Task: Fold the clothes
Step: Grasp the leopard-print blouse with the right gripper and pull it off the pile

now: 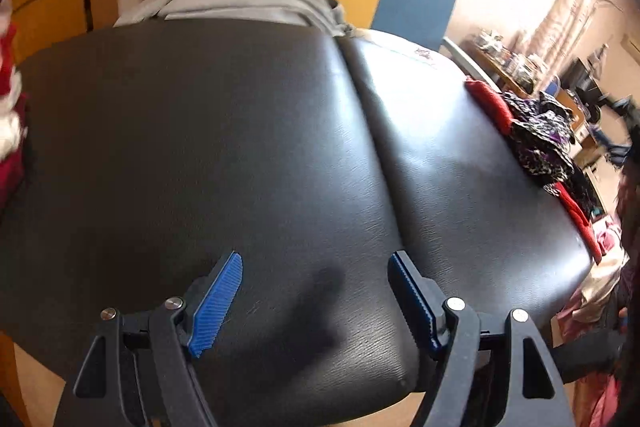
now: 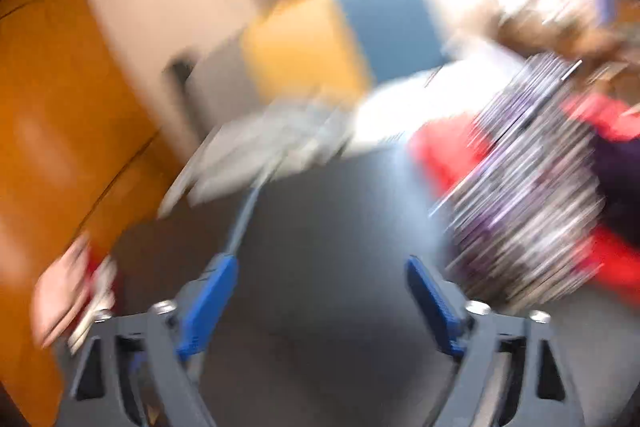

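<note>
- Left gripper [image 1: 316, 291]: jaws spread, empty, above black leather cushion [image 1: 240, 147].
- Right gripper [image 2: 320, 303]: spread, empty, view blurred.
- Folded grey garment [image 1: 248, 3] far ahead; crumpled patterned pile [image 1: 544, 143] right; pinch single edges.

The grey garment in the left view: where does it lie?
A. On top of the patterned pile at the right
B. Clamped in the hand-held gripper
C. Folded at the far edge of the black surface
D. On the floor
C: the grey garment lies folded at the far edge of the black surface, in front of the chair back, away from the open left hand-held gripper and the patterned pile.
</note>
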Tool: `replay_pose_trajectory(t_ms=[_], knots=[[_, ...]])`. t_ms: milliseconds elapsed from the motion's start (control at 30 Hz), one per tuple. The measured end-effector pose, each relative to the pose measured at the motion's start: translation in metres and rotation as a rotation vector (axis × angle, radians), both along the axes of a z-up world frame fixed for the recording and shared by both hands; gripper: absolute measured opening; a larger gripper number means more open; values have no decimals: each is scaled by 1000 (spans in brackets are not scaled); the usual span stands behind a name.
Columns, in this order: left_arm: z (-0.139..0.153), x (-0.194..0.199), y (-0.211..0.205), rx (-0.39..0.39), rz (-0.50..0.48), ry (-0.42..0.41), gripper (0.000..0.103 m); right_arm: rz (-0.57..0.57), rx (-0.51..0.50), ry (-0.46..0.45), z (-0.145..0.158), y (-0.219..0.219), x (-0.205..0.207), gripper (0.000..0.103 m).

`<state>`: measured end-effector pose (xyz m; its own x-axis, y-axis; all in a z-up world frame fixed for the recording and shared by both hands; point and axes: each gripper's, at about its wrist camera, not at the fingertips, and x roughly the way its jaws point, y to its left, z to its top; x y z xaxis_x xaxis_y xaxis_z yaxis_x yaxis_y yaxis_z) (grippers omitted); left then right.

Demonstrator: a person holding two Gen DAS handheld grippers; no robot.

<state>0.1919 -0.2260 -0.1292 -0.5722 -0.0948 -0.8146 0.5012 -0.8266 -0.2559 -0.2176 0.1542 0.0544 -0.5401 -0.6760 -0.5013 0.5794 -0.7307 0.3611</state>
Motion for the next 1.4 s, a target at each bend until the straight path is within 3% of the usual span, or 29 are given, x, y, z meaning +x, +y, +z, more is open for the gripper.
replay_pose_trajectory(t_ms=[67,133,167,233,300,367,433,467,567,700,800,900,967,1100,1233,1300,1400], knots=[[-2,3,-3,2,14,-9,76,-195,-58,102,23,28,-35,103],[-5,5,-7,3,28,-18,76,-391,-93,88,28,41,-78,103],[-6,6,-8,4,36,-22,76,-453,-103,11,19,48,-102,103],[-9,9,-12,6,50,-31,76,-519,-127,-232,-16,59,-155,103],[-10,8,-10,-8,51,-41,76,-520,-146,-450,-59,58,-189,96],[-11,5,-7,-26,43,-54,76,-471,-106,-533,-89,47,-196,51],[-13,4,-5,-41,37,-65,76,-381,-52,-506,-96,26,-186,36],[-12,4,-5,-39,35,-63,76,-338,-1,-443,-89,13,-175,32],[-10,5,-5,-16,32,-48,76,-137,34,-350,-71,-24,-132,27],[-6,11,-4,14,23,-13,76,213,38,-278,-59,-85,-42,27],[6,18,-4,0,16,25,76,387,119,-204,-57,-119,25,44],[21,25,-5,-8,0,75,76,459,105,-233,-58,-124,67,64],[30,25,-5,-2,-18,113,76,446,65,-283,-62,-126,86,74],[46,6,5,54,-90,180,76,381,22,-377,-97,-111,112,78],[61,-18,24,127,-186,235,76,305,35,-432,-134,-93,109,82],[67,-29,39,106,-246,239,78,265,45,-439,-151,-87,113,83],[64,-59,66,35,-351,161,78,225,91,-408,-152,-66,119,88]])
